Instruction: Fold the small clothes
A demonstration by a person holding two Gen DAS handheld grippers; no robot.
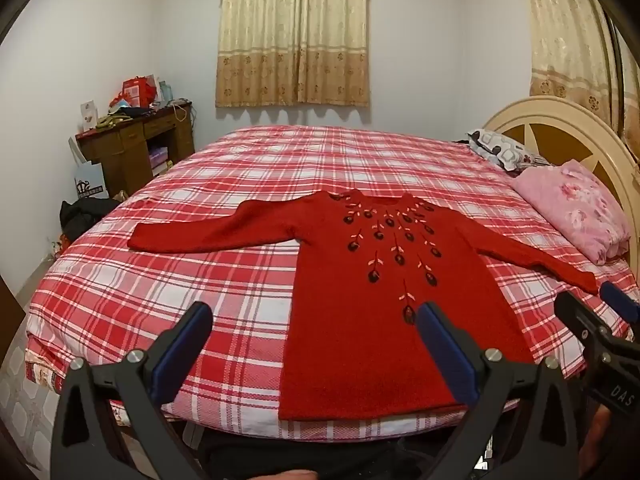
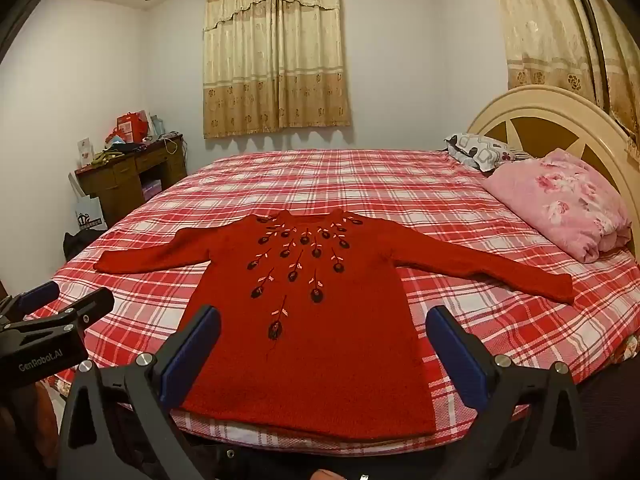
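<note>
A red knitted sweater (image 1: 372,300) with dark embroidered flowers lies flat, front up, on the plaid bed, both sleeves spread out to the sides; it also shows in the right wrist view (image 2: 312,344). My left gripper (image 1: 314,322) is open and empty, held above the sweater's hem near the bed's front edge. My right gripper (image 2: 324,326) is open and empty, over the sweater's lower body. The right gripper also shows at the right edge of the left wrist view (image 1: 592,312), and the left gripper at the left edge of the right wrist view (image 2: 68,300).
The bed has a red and white plaid cover (image 1: 240,168). A pink floral quilt (image 2: 560,204) and a patterned pillow (image 2: 480,150) lie by the cream headboard (image 2: 540,108) on the right. A cluttered wooden desk (image 1: 132,140) stands at the left wall.
</note>
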